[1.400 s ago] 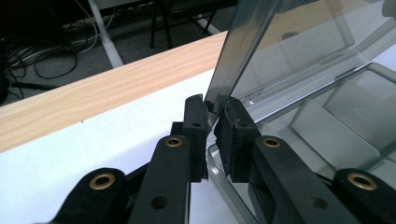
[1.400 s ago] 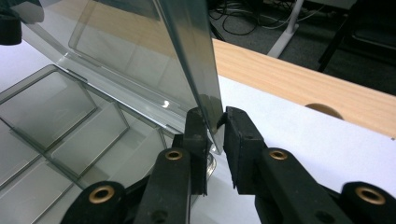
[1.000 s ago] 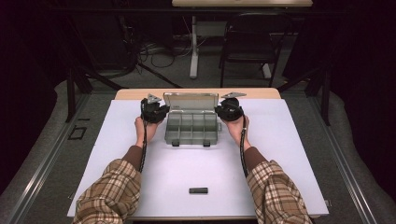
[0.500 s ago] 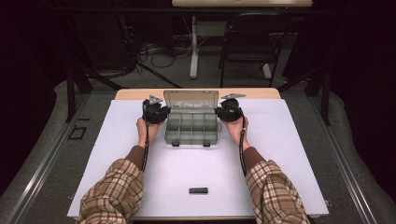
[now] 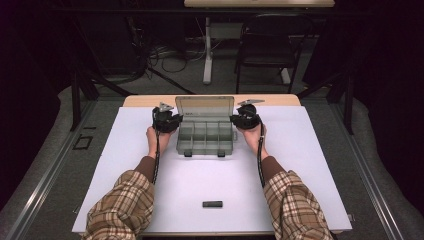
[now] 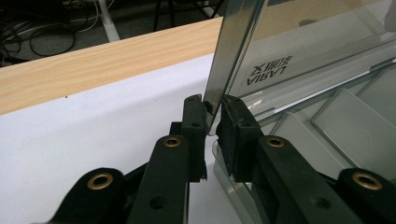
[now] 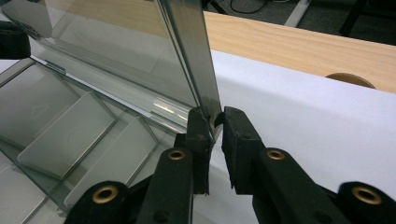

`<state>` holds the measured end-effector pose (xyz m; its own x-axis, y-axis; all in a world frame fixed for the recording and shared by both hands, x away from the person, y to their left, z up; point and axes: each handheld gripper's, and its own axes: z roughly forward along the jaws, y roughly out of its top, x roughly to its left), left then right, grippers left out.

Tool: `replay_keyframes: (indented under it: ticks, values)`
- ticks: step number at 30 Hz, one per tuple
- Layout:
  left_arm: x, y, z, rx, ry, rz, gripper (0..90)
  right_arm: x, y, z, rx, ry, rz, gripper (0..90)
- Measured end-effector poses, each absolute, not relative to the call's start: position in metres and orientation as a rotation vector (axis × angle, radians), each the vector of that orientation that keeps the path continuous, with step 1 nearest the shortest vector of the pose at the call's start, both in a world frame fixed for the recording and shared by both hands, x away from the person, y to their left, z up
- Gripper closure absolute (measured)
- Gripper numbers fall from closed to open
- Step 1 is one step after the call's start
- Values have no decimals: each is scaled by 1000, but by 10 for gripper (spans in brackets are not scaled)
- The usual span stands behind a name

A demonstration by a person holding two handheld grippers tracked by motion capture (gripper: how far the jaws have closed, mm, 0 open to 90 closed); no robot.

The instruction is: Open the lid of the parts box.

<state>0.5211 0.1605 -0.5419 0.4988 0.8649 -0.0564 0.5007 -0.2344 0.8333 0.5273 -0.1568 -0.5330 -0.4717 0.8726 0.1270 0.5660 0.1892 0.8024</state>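
Clear compartment box (image 5: 205,135) — far centre of the white bench (image 5: 300,165), lid (image 5: 205,107) upright. Left gripper (image 5: 172,121): jaws nearly closed, pinching the lid's left edge. Right gripper (image 5: 239,120): likewise on the right edge, seemingly touching. Small black item (image 5: 212,204) — near edge.

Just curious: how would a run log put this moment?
clear plastic compartment box | lid upright | left gripper clamps lid edge | right gripper clamps other edge
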Motion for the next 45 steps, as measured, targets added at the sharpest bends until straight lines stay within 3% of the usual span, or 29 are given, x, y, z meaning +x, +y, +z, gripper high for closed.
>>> replay_keyframes:
  ticks: [40, 45]
  values:
    - [522, 156, -545, 1921, 1128, 632, 795, 535, -145, -535, 1306, 2115, 1068, 802]
    - [522, 156, -544, 1921, 1133, 661, 725, 536, -142, -536, 1283, 2107, 1023, 781]
